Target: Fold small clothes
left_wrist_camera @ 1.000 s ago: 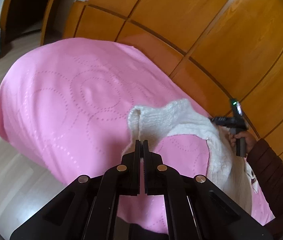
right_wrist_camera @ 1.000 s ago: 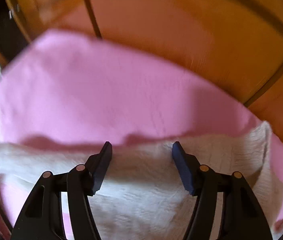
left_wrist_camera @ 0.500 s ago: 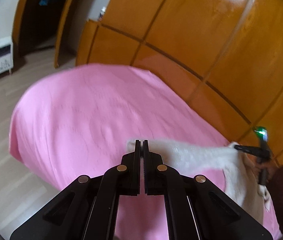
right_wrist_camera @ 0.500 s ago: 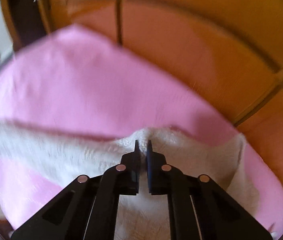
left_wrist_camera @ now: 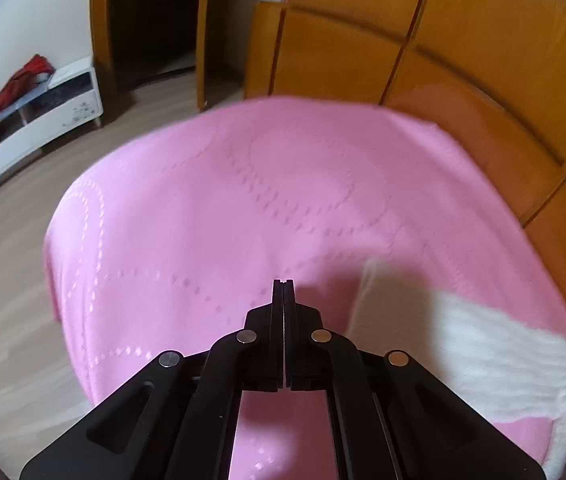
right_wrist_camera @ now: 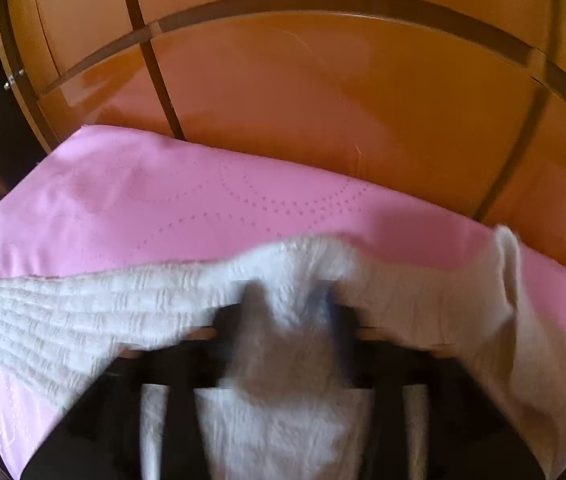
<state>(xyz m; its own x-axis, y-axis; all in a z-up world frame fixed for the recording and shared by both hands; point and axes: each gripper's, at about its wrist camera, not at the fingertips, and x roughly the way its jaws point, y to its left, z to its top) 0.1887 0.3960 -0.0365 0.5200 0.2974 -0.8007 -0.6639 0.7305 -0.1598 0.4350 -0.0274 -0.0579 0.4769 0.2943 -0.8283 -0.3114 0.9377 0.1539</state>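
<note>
A white knitted garment (right_wrist_camera: 83, 320) lies spread across the pink bed cover (right_wrist_camera: 163, 200). The jaws of my right gripper (right_wrist_camera: 291, 304) are blurred and opening, and a raised bunch of the knit stands between its fingers. In the left wrist view the garment (left_wrist_camera: 483, 352) lies at the right, apart from my left gripper (left_wrist_camera: 283, 282). That gripper is shut with nothing between its jaws and hangs over bare pink cover (left_wrist_camera: 203, 220).
Orange-brown wooden wardrobe panels (right_wrist_camera: 323, 100) rise straight behind the bed. To the left are wooden floor (left_wrist_camera: 3, 300), a low white cabinet (left_wrist_camera: 43, 116) with a red cloth (left_wrist_camera: 15, 88) on it, and a dark doorway (left_wrist_camera: 155, 20).
My left gripper has swung left, away from the garment edge it was at. My right gripper closed on the knit half a second ago and now stands apart again.
</note>
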